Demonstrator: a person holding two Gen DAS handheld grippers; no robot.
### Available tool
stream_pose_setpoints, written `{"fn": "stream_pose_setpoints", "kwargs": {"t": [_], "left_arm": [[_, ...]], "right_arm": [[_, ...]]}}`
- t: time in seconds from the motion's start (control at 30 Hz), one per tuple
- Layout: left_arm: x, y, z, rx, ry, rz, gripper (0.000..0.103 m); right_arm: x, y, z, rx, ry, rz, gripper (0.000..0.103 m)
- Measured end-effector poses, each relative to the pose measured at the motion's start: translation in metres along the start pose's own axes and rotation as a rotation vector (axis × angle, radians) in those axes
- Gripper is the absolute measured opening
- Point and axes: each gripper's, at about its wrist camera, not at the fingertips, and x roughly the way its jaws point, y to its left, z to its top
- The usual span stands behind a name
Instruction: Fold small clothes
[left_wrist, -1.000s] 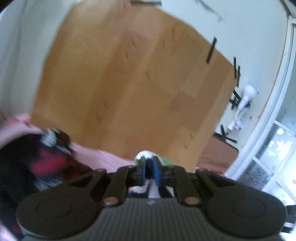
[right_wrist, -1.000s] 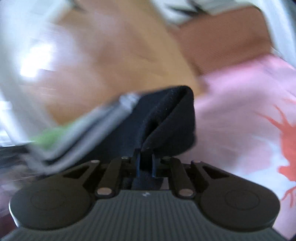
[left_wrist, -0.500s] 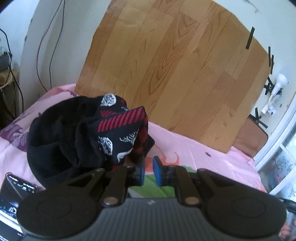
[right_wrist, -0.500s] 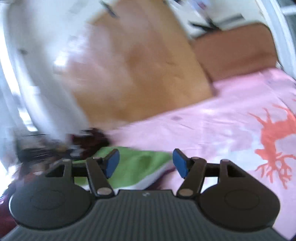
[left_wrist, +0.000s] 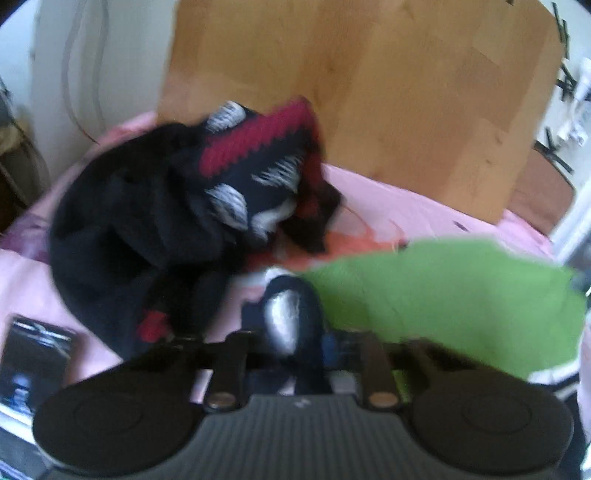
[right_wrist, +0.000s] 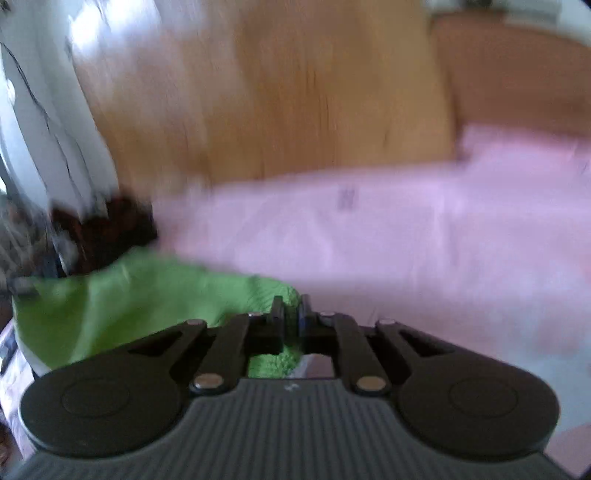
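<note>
Both shots are coming out pretty blurry, so take the fine details loosely. I'm counting one green garment (left_wrist: 443, 291), one dark heap of black-and-red clothes (left_wrist: 177, 221), one phone (left_wrist: 33, 365) and one wooden board (left_wrist: 369, 92) leaning up behind the bed (left_wrist: 406, 199).

The right tool (right_wrist: 291, 314) is sitting with its fingers pressed nearly together, pinching a fold of the green garment (right_wrist: 147, 295) right at its tips; the cloth is spreading off toward the bed's left side.

The left tool (left_wrist: 295, 343) is pinching something dark with a silvery patch (left_wrist: 288, 314), and its fingers are mostly hidden behind that. The green garment is lying just to the right of it on the pink sheet, the dark heap is sitting back-left, and the phone is getting cut off at the near left edge.
</note>
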Motion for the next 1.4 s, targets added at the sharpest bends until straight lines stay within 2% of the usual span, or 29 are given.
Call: {"fn": "stream_pose_setpoints", "kwargs": {"t": [0.07,0.1,0.17,0.23,0.27,0.3,0.33,0.4,0.43,0.47,0.5,0.57,0.67,0.7,0.77,0.8,0.83,0.87,0.9,0.97,1.03,1.23,1.3,1.4], "left_arm": [[-0.005,-0.019,-0.003,0.049,-0.020,-0.079,0.016],[-0.010,-0.034,-0.005,0.101,-0.035,-0.127,0.016],[-0.014,-0.060,-0.007,0.199,-0.051,-0.168,0.019],[-0.009,-0.082,-0.008,0.281,-0.047,-0.164,0.029],[-0.004,-0.088,-0.006,0.314,-0.042,-0.153,0.034],[0.002,-0.093,-0.004,0.338,-0.037,-0.125,0.047],[0.007,-0.096,0.000,0.347,-0.031,-0.094,0.054],[0.011,-0.097,0.010,0.339,-0.022,-0.082,0.059],[0.013,-0.095,0.017,0.332,-0.024,-0.097,0.070],[0.014,-0.093,0.021,0.332,-0.024,-0.106,0.078],[0.018,-0.095,0.025,0.335,-0.018,-0.108,0.092],[0.030,-0.096,0.028,0.354,0.008,-0.123,0.095],[0.045,-0.108,0.017,0.413,0.076,-0.128,0.095],[0.051,-0.110,0.010,0.429,0.104,-0.126,0.094],[0.059,-0.111,-0.001,0.442,0.157,-0.133,0.072],[0.061,-0.111,-0.007,0.447,0.178,-0.140,0.045],[0.060,-0.110,-0.012,0.444,0.187,-0.150,0.023],[0.055,-0.110,-0.017,0.444,0.173,-0.155,0.013],[0.047,-0.111,-0.021,0.452,0.147,-0.152,0.009],[0.029,-0.116,-0.024,0.472,0.067,-0.126,0.008],[0.006,-0.120,-0.023,0.472,-0.029,-0.137,0.008],[-0.076,-0.142,0.009,0.434,-0.375,-0.102,0.006],[-0.109,-0.147,0.020,0.395,-0.488,-0.119,0.006],[-0.157,-0.158,0.023,0.371,-0.649,-0.106,0.006]], "right_arm": [[-0.040,-0.013,0.009,0.049,-0.127,-0.006,0.009],[-0.067,-0.016,0.012,0.040,-0.196,-0.041,0.009],[-0.102,-0.016,0.006,-0.012,-0.265,-0.135,0.010],[-0.119,-0.021,-0.007,-0.054,-0.252,-0.228,0.012],[-0.121,-0.028,-0.016,-0.056,-0.211,-0.280,0.018],[-0.121,-0.039,-0.024,-0.039,-0.177,-0.317,0.025],[-0.120,-0.051,-0.032,-0.008,-0.127,-0.361,0.029],[-0.118,-0.070,-0.041,0.055,-0.067,-0.417,0.034],[-0.116,-0.071,-0.042,0.076,-0.073,-0.406,0.036],[-0.119,-0.074,-0.040,0.096,-0.094,-0.363,0.048],[-0.122,-0.075,-0.037,0.101,-0.107,-0.320,0.063],[-0.111,-0.068,-0.028,0.067,-0.097,-0.224,0.072],[-0.071,-0.045,-0.022,-0.035,0.000,-0.131,0.074],[-0.061,-0.042,-0.021,-0.059,0.041,-0.112,0.074],[-0.033,-0.038,-0.023,-0.099,0.133,-0.076,0.074],[-0.022,-0.038,-0.026,-0.112,0.182,-0.061,0.073],[-0.017,-0.039,-0.028,-0.118,0.221,-0.047,0.072],[-0.013,-0.037,-0.032,-0.133,0.264,-0.029,0.062],[-0.019,-0.030,-0.035,-0.162,0.271,-0.031,0.040],[-0.031,-0.015,-0.040,-0.241,0.246,-0.055,0.014],[-0.051,0.000,-0.040,-0.267,0.166,-0.079,0.014],[-0.120,0.060,-0.028,-0.529,-0.179,-0.235,0.013],[-0.141,0.071,-0.016,-0.540,-0.281,-0.242,0.013],[-0.179,0.090,0.002,-0.542,-0.464,-0.243,0.013]]}}
